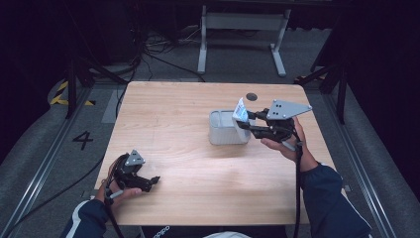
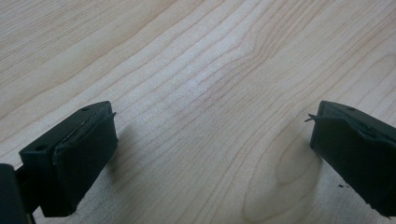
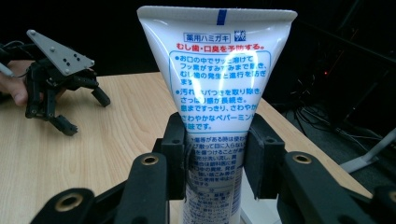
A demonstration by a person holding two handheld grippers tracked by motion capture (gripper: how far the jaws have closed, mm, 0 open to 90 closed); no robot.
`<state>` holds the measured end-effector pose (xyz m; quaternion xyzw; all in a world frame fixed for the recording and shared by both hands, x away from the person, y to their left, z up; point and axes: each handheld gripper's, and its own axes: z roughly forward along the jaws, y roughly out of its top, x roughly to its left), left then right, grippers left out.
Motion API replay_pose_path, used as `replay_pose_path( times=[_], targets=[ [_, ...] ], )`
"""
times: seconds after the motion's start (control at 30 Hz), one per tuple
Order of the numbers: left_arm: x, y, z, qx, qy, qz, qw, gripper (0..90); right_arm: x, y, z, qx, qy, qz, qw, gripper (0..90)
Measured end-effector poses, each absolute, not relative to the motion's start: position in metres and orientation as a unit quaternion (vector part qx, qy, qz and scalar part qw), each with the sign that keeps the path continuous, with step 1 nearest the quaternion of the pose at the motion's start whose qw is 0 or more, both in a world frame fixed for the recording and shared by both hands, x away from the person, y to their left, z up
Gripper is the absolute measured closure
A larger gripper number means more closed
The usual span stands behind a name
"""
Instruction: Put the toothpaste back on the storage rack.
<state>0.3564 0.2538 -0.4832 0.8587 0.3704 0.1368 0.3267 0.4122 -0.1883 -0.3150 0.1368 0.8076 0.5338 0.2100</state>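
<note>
One white plastic toothpaste tube (image 3: 217,93) pinched upright in your right gripper (image 3: 215,161) | above grey mesh basket (image 1: 228,128) | keep tube vertical, steady | left gripper (image 2: 212,149) spread, well apart from basket.

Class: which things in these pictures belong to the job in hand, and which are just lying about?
In the job:
toothpaste tube
grey container
right hand-held gripper, shut on the tube

Lying about:
left hand-held gripper, open, idle on the wooden table
floor cables
</note>
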Motion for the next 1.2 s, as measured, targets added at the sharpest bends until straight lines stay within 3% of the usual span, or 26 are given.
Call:
replay_pose_path(
  times=[1.2],
  targets=[
    [0.356, 0.254, -0.483, 0.858, 0.370, 0.137, 0.328, 0.9, 0.462, -0.174, -0.315, 0.183, 0.792, 0.541, 0.217, 65.2]
  ],
)
